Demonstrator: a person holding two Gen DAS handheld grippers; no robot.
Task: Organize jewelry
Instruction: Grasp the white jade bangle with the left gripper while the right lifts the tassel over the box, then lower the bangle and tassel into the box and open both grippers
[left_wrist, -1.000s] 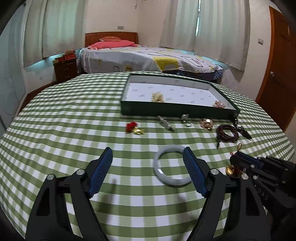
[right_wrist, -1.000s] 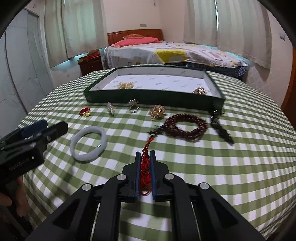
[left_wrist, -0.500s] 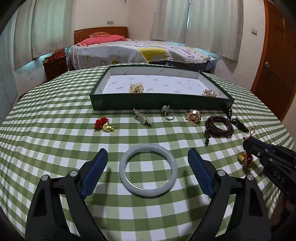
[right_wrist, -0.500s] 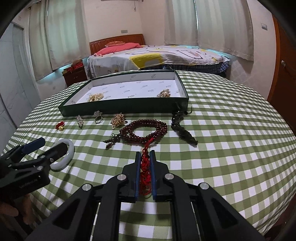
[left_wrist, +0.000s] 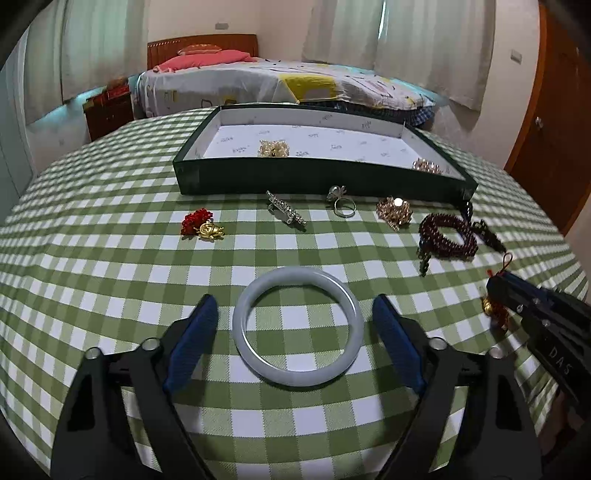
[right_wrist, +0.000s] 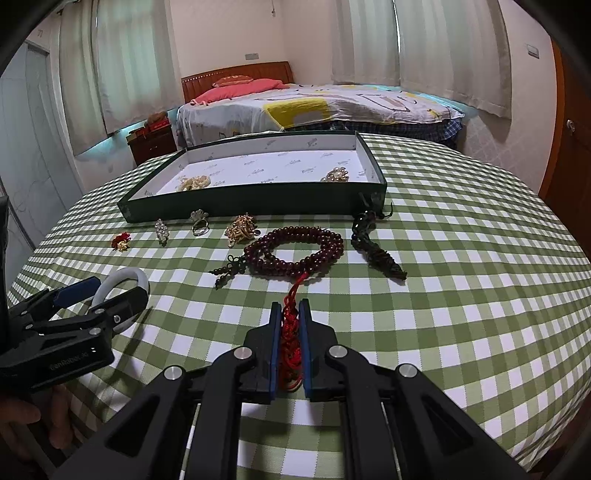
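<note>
A pale jade bangle (left_wrist: 295, 274) lies flat on the green checked tablecloth, between the blue pads of my left gripper (left_wrist: 294, 301). Its jaws are closing, with a small gap still showing on each side of the bangle. In the right wrist view the left gripper (right_wrist: 116, 288) straddles the bangle (right_wrist: 129, 272) at the left. My right gripper (right_wrist: 290, 304) is shut on a red knotted cord charm (right_wrist: 290, 339), whose gold bead (left_wrist: 489, 306) hangs under its tip. A dark green tray (left_wrist: 314, 177) with a white lining stands farther back and holds two pearly pieces.
In front of the tray lie a red and gold charm (left_wrist: 201, 227), a silver brooch (left_wrist: 286, 208), a ring (left_wrist: 343, 206), a gold brooch (left_wrist: 394, 212), a dark red bead string (right_wrist: 299, 251) and a dark tassel (right_wrist: 376, 251). A bed and a door stand beyond the table.
The left gripper has shifted so the bangle, earlier by its right finger, now sits centred between the pads, and the pads have drawn nearer it. The right gripper stays shut on the red cord.
</note>
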